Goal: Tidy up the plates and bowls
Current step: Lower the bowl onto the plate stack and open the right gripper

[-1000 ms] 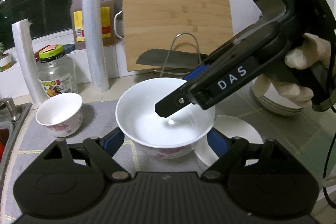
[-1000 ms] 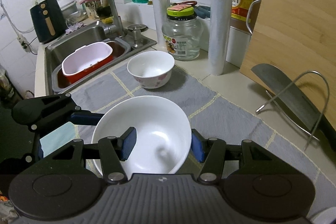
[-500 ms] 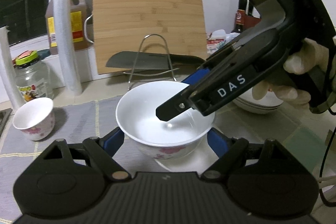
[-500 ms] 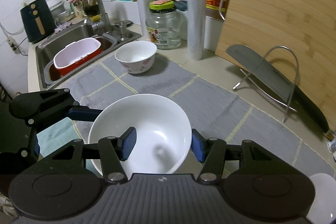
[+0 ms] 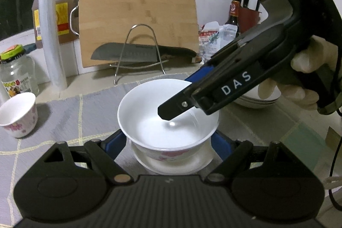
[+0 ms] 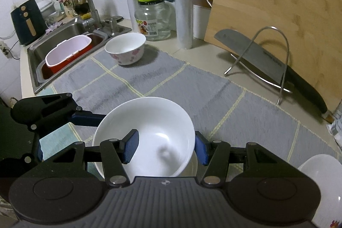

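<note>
A large white bowl with pink flowers is held just above a small white plate on the grey mat. My right gripper is shut on the bowl's rim, one blue pad inside and one outside; it shows in the left wrist view too. My left gripper is open, its blue pads either side of the bowl's base. The bowl also shows in the right wrist view. A smaller flowered bowl stands at the mat's far end. A stack of white bowls sits behind my right hand.
A bamboo cutting board leans on the wall with a knife on a wire rack. A glass jar, film rolls, oil jugs and a sink with a pink-and-red container lie to the left. Another white bowl sits at lower right.
Both grippers have carried the large bowl to the right, away from the small bowl and jar. The small plate is now directly beneath the bowl.
</note>
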The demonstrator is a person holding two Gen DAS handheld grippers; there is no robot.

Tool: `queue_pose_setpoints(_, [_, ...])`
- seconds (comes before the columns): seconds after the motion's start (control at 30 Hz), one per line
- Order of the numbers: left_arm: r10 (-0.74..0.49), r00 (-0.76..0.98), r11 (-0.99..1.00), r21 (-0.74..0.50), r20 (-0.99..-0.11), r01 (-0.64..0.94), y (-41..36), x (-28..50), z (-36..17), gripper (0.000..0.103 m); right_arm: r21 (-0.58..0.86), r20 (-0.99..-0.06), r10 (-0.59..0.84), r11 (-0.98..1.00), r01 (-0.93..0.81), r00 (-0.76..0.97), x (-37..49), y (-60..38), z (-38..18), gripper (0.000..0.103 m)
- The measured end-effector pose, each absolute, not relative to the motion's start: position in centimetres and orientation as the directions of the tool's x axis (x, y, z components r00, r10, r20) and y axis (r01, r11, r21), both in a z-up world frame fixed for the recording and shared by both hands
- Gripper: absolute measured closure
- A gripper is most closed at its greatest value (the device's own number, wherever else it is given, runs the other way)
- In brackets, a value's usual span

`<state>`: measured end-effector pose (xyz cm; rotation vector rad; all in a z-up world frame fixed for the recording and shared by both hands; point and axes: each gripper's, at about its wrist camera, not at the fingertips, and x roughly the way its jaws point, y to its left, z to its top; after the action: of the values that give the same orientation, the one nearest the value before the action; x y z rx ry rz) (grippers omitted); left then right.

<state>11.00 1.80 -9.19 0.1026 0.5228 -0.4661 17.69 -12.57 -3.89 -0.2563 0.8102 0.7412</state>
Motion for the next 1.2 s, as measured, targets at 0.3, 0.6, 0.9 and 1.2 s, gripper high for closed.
queue_pose_setpoints(0.3, [-0.409, 0.742, 0.885, -0.033, -0.531, 0.464, 1.6, 11.2, -9.8, 0.017, 0.072, -0.753, 0.487, 0.73, -0.679, 0.443, 17.8, -13.0, -5.0, 0.042])
queue_pose_setpoints(0.6, [-0.407, 0.735, 0.882, -0.023, -0.543, 0.471, 1.3, 11.2, -10.0, 0.017, 0.084, -0.76, 0.484, 0.735, -0.673, 0.434, 18.0, -13.2, -5.5, 0.042])
queue_pose_setpoints(0.9, [-0.4, 0.733, 0.881, -0.01, -0.551, 0.473, 1.1, 11.2, -10.1, 0.017, 0.09, -0.765, 0.483, 0.735, -0.672, 0.425, 18.1, -13.2, -5.9, 0.042])
queue_pose_setpoints(1.2, [-0.394, 0.734, 0.881, 0.0, -0.553, 0.473, 1.0, 11.2, -10.1, 0.017, 0.092, -0.763, 0.487, 0.732, -0.675, 0.425, 18.0, -13.3, -6.1, 0.041])
